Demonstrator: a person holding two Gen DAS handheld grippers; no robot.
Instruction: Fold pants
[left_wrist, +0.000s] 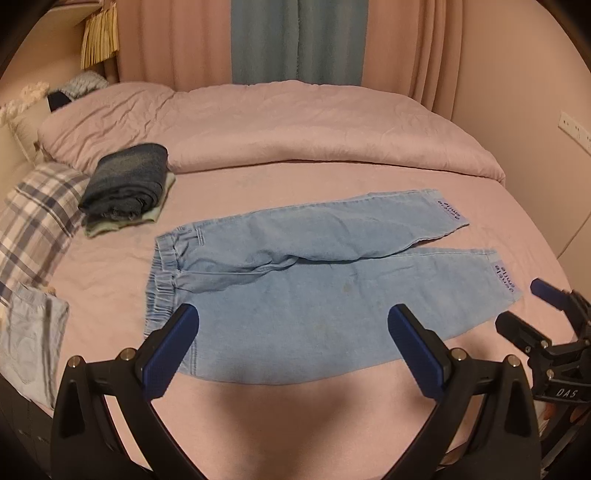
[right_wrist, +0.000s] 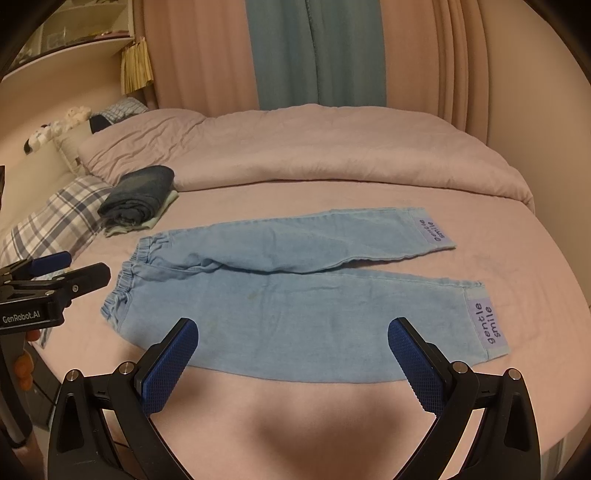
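Observation:
Light blue denim pants (left_wrist: 295, 280) lie flat on the pink bed, waistband to the left, both legs stretched right, cuffs with "gentle smile" labels; they also show in the right wrist view (right_wrist: 295, 295). My left gripper (left_wrist: 293, 325) is open and empty, held above the near edge of the pants near the waist end. My right gripper (right_wrist: 293, 338) is open and empty, above the near leg. The right gripper also shows at the right of the left wrist view (left_wrist: 524, 306), and the left gripper at the left of the right wrist view (right_wrist: 77, 266).
A folded dark denim garment (left_wrist: 127, 184) on a green cloth lies at the back left. A plaid pillow (left_wrist: 33, 225) and another light denim piece (left_wrist: 33, 339) are at the left edge. A rolled pink duvet (left_wrist: 295, 129) runs along the back, curtains behind.

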